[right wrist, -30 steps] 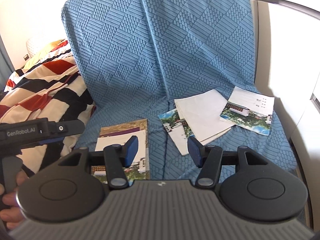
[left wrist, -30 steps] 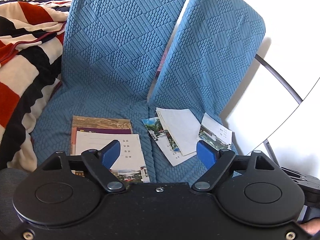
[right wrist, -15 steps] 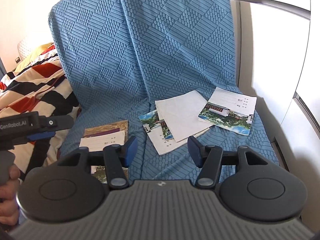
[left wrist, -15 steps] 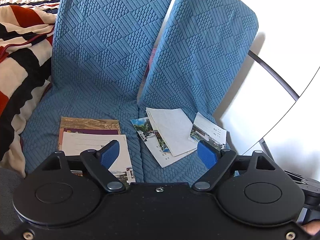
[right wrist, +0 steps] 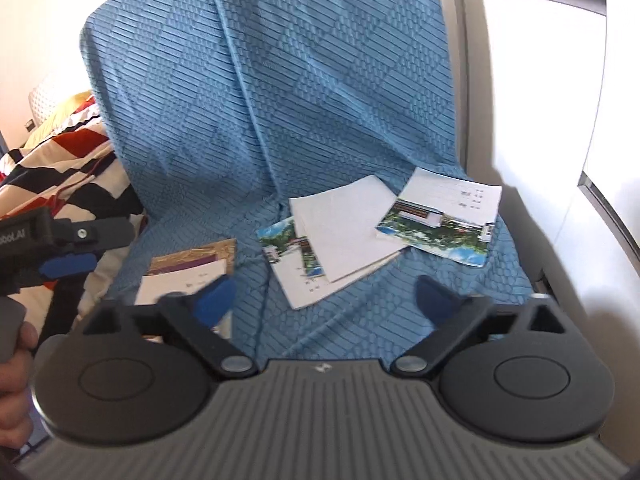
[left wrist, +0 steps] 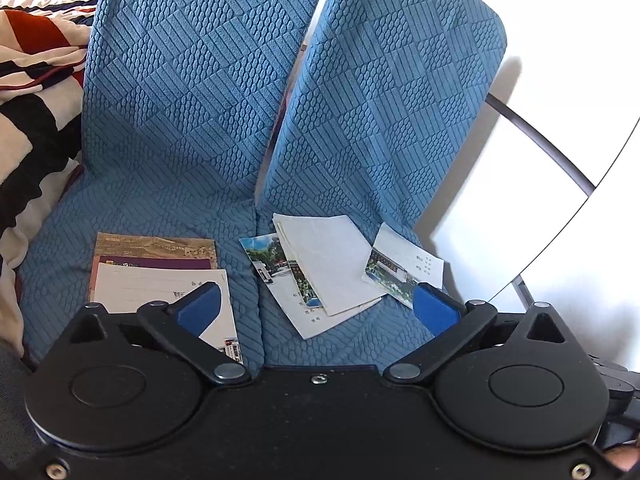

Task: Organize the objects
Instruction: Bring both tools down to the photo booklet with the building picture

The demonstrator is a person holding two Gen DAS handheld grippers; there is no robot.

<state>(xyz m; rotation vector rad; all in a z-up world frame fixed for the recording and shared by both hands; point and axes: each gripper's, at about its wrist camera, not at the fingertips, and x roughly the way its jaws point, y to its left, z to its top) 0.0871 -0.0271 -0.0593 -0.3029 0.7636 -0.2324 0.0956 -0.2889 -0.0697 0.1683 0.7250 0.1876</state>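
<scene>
Setting: a seat (left wrist: pixel 132 216) draped in a blue textured cover, a striped blanket (left wrist: pixel 28 92) at its left edge.
Neat stack: booklets (left wrist: pixel 156 276) squared up on the seat's left half, near its front edge.
Loose pile: fanned booklets (right wrist: pixel 340 236) on the right half, overlapping one another askew.
Outlier: one scenic booklet (right wrist: pixel 444 220) by the seat's right edge, its corner resting on the pile.
Left tool (left wrist: pixel 316 312): jaws opening to wide, nothing between them.
Right tool (right wrist: pixel 324 300): jaws opening to wide, empty, above the seat's front edge.
Risk: thin covers lying flat on soft fabric; a pad may snag the cover, or pinch several booklets and scatter the pile.
</scene>
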